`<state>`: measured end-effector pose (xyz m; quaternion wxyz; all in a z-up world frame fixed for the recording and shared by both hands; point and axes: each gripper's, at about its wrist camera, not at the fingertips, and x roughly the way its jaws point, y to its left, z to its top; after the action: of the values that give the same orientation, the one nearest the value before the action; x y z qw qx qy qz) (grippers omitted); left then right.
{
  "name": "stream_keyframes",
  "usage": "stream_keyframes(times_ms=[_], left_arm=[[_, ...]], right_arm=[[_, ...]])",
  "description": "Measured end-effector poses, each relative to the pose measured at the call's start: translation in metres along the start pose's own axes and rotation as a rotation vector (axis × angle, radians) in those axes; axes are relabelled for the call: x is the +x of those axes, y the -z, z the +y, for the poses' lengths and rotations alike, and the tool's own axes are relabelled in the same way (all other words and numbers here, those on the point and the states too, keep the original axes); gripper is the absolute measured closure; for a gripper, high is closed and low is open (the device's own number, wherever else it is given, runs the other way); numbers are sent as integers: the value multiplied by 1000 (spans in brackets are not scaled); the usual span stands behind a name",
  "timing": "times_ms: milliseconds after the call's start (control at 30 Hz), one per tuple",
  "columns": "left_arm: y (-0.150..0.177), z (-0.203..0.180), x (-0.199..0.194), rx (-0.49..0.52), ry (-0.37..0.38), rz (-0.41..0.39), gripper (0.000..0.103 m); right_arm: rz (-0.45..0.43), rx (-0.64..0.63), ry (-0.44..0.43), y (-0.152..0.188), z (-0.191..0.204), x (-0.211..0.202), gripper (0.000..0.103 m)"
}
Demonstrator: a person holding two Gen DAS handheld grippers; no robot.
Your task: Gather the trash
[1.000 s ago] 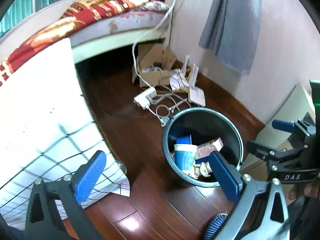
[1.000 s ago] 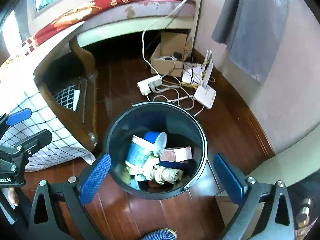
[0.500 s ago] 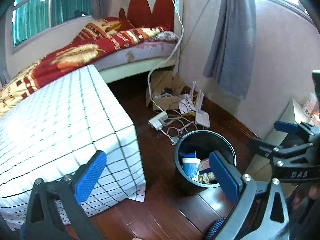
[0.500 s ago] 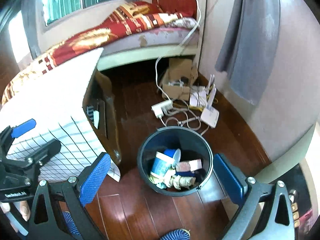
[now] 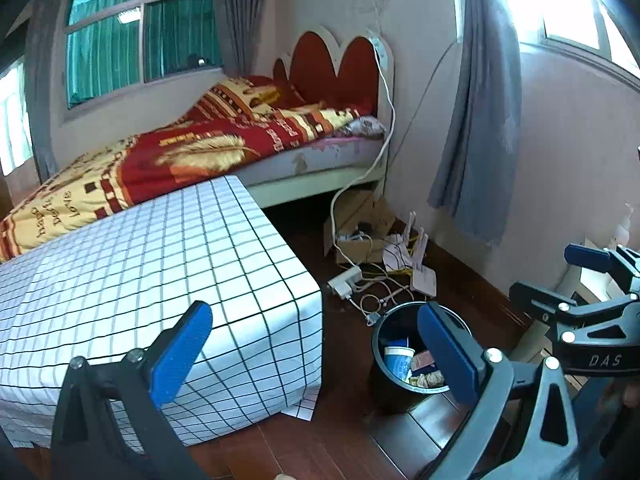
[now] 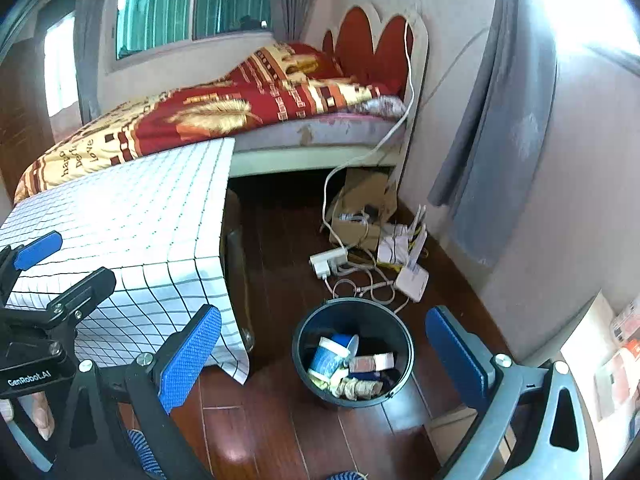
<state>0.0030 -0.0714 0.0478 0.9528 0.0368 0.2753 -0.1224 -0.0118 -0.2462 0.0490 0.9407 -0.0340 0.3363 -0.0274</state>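
Note:
A dark round trash bin [image 6: 304, 344] stands on the wooden floor and holds a blue and white paper cup [image 6: 330, 356], a small carton [image 6: 372, 362] and crumpled paper [image 6: 356, 388]. The bin also shows in the left wrist view [image 5: 378, 344]. My left gripper [image 5: 316, 352] is open and empty, raised above the table edge and the bin. My right gripper [image 6: 324, 356] is open and empty, well above the bin. Each gripper shows in the other's view: the right one [image 5: 592, 276], the left one [image 6: 44, 264].
A table under a white checked cloth [image 5: 140, 280] stands left of the bin. A bed with a red and gold blanket [image 5: 200, 152] lies behind it. A cardboard box [image 6: 362, 216], a power strip [image 6: 328, 262], cables and a white router [image 6: 412, 280] lie by the wall. Grey curtain [image 5: 476, 120] hangs at right.
Both grippers have risen and pulled back from the bin, so the bin looks smaller and the table top and bed have come into view. Both stay open and empty.

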Motion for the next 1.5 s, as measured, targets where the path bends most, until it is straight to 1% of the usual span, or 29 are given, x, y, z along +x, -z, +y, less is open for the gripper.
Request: stream_keyframes(times_ms=[133,233,367,667,1000,1500], left_arm=[[3,1,-15,-18,-2,-27,0],[3,2,-20,-28,-7,-41,0],[-1,7,-21,-27,-15,-55,0],[-3,9,-19,-27,-20,-60,0],[-2,0,-20,-3,-18,-62,0],[-1,-2,-22,-3,-18,-64,0]], right_arm=[[-53,3,8,-4,3,-18,0],[-69,3,13,-7,4,-23,0],[-72,-1,19,-9,3,-25,0],[-77,9,21,-6,0,-28,0],[-79,21,21,-4,-3,-28,0],[-77,24,22,-3,-4,-28,0]])
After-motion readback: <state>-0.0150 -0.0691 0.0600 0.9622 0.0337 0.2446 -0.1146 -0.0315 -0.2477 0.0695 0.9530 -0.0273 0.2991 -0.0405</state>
